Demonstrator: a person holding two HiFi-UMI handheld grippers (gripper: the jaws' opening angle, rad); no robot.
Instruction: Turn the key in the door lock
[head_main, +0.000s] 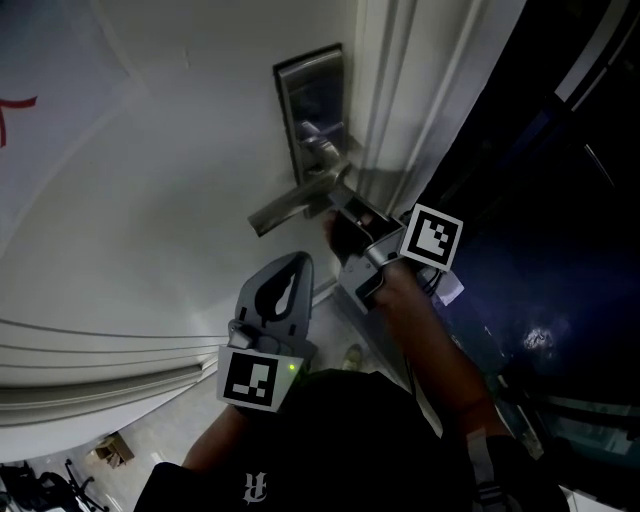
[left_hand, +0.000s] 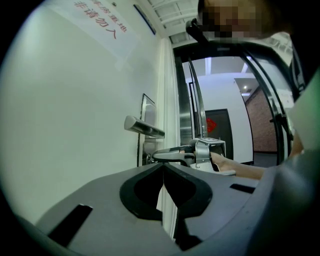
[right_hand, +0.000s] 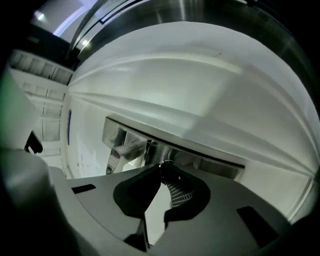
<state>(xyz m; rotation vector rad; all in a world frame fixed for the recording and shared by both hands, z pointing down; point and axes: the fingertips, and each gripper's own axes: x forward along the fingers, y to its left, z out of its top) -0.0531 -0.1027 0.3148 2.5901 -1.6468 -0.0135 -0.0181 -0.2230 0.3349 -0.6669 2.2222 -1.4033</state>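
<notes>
While the left tool (left_hand: 162, 169) hangs shut and empty, a red door notice (left_hand: 97, 20) reading 非请勿入 up-left of it, the right tool (right_hand: 161, 170) pinches the key (right_hand: 164, 164) at its tips, in the lock plate (right_hand: 125, 136).

I'm holding my right gripper (head_main: 341, 203) at the lock plate (head_main: 313, 92), under the lever (head_main: 288, 206). My left gripper (head_main: 288, 268) is hovering below.

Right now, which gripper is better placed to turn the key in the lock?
Right. Right gripper is shut at the lock, apparently on the key; left gripper hangs shut, off the door.
</notes>
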